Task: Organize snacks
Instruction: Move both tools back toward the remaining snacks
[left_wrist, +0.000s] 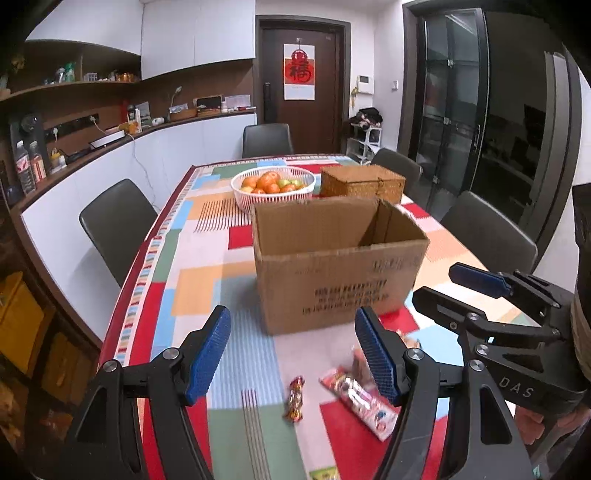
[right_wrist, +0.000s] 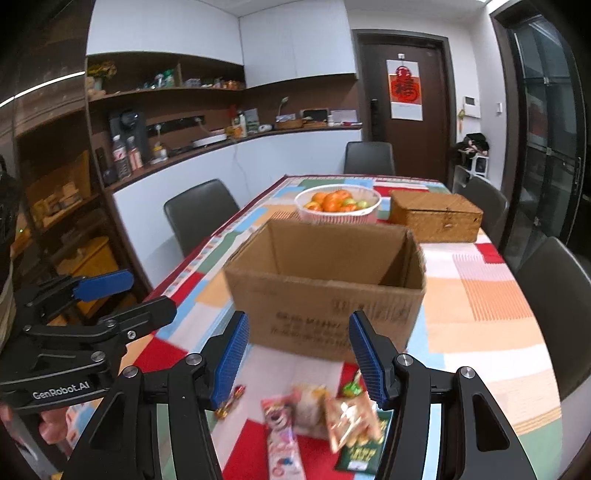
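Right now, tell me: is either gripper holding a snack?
No. The left gripper and right gripper are open and empty; the snack packets lie on the table.

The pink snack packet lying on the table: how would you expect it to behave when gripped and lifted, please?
The pink snack packet looks like thin, glossy film, so it would probably flex and droop, and might slip between the jaws. It lies flat and long, so rolling seems unlikely. It appears light for its size.

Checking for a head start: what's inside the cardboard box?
The cardboard box is open; only bare inner walls show. Its floor is hidden behind the near wall, so contents cannot be ruled out.
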